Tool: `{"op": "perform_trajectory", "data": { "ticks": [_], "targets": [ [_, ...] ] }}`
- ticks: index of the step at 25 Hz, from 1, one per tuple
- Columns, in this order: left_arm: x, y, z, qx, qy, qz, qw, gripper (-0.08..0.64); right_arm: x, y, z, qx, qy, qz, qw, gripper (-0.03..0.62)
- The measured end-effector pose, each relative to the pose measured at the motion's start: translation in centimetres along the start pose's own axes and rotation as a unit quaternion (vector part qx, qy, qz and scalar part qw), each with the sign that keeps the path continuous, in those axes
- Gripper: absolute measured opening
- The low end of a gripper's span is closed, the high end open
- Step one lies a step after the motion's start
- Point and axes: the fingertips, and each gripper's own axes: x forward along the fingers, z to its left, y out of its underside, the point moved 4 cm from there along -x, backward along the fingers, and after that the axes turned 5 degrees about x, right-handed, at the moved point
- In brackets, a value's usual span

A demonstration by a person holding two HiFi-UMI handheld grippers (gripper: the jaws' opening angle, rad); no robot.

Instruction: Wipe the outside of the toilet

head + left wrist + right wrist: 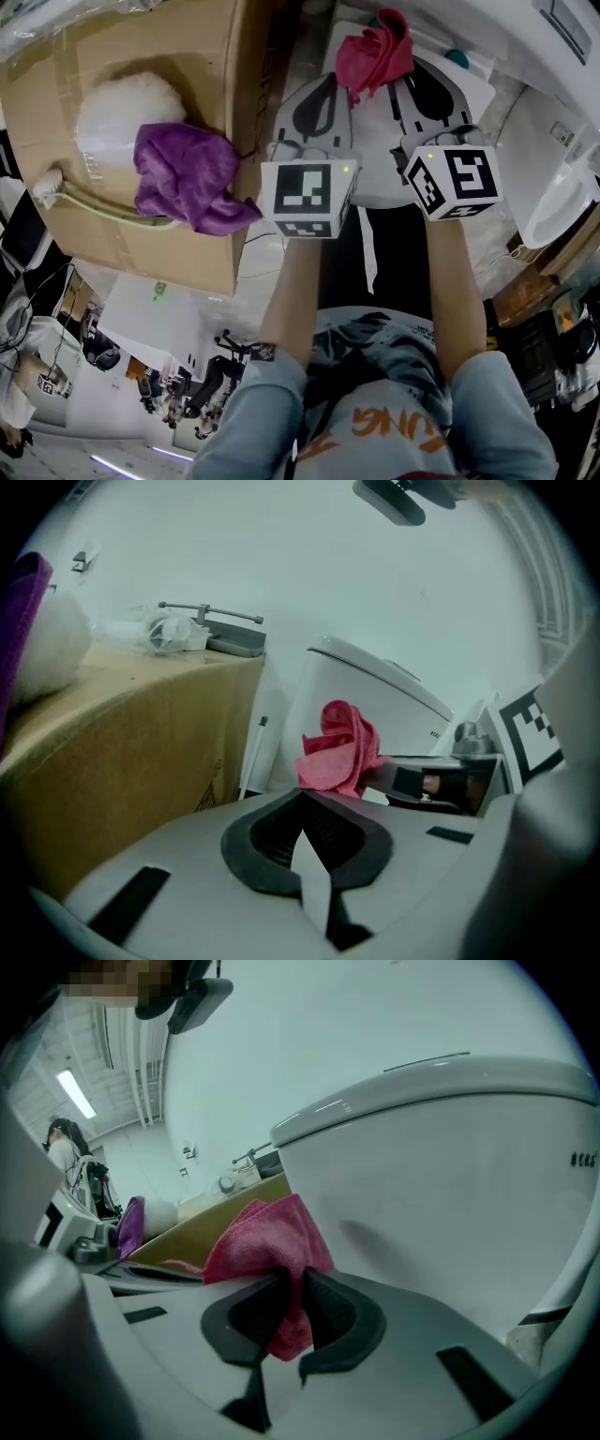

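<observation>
left gripper [302, 797], right gripper [292, 1290] on one pink cloth [265, 1241], one toilet [450, 1176]

cardboard box [122, 733] left, toilet [450, 1176] close ahead

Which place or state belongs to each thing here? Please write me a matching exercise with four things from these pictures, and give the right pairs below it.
Things:
1. pink cloth
2. purple cloth
3. left claw
4. toilet

Places or states:
A. lies on the cardboard box
B. shut, with nothing in it
C. clamped in the right claw
D. white, just beyond the right claw

Pairs: 1-C, 2-A, 3-B, 4-D
</observation>
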Motion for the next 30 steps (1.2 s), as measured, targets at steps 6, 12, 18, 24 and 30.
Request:
{"op": "perform_trajectory", "data": {
  "ticks": [6,12,18,24,30],
  "targets": [
    [0.8,-0.5,1.8,-0.009,0.027,-0.003,0.9996,0.025,3.5,-1.3,1.6,0.000,-0.009,-0.012,1.000,0.063],
    [2.2,-1.1,3.1,0.004,0.044,0.000,0.9990,0.025,6.1,-1.6,1.3,0.002,0.005,-0.012,1.000,0.063],
    [4.0,-1.0,3.4,0.019,0.056,0.017,0.9981,0.025,7.9,-1.8,-0.1,0.022,0.020,-0.018,0.999,0.063],
    [4.9,-1.4,2.8,0.026,0.063,0.024,0.9974,0.025,7.9,-1.7,-1.1,0.067,0.018,-0.018,0.997,0.063],
    [5.4,-1.0,1.9,0.027,0.056,0.035,0.9974,0.025,6.4,-1.6,-3.0,0.100,0.019,-0.017,0.995,0.064]
  ]
}}
